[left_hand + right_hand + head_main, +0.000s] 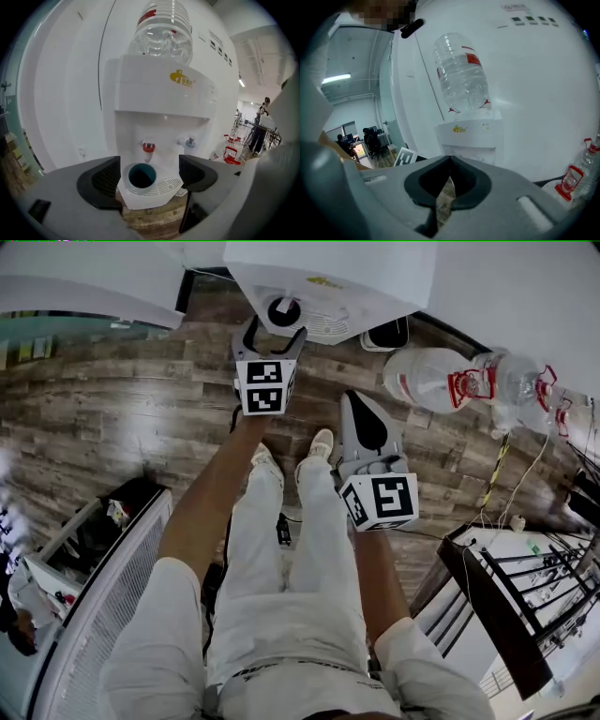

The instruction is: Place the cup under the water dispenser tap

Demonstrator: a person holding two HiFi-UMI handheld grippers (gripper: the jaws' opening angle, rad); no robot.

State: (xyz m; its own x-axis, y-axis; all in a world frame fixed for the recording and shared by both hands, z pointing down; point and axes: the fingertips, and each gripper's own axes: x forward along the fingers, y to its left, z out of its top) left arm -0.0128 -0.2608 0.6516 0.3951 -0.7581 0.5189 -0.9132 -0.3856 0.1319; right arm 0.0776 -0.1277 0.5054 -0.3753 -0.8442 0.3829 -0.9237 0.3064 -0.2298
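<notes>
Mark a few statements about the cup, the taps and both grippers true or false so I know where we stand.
1. The cup stands on the drip tray below the red tap. True.
2. The left gripper is shut on the cup. False: its jaws stand apart, clear of the cup.
3. The right gripper is shut with nothing in it. True.
4. No bottle is mounted. False: a clear bottle sits upturned on the dispenser.
5. A second cup stands under the blue tap. False: nothing stands under it.
</notes>
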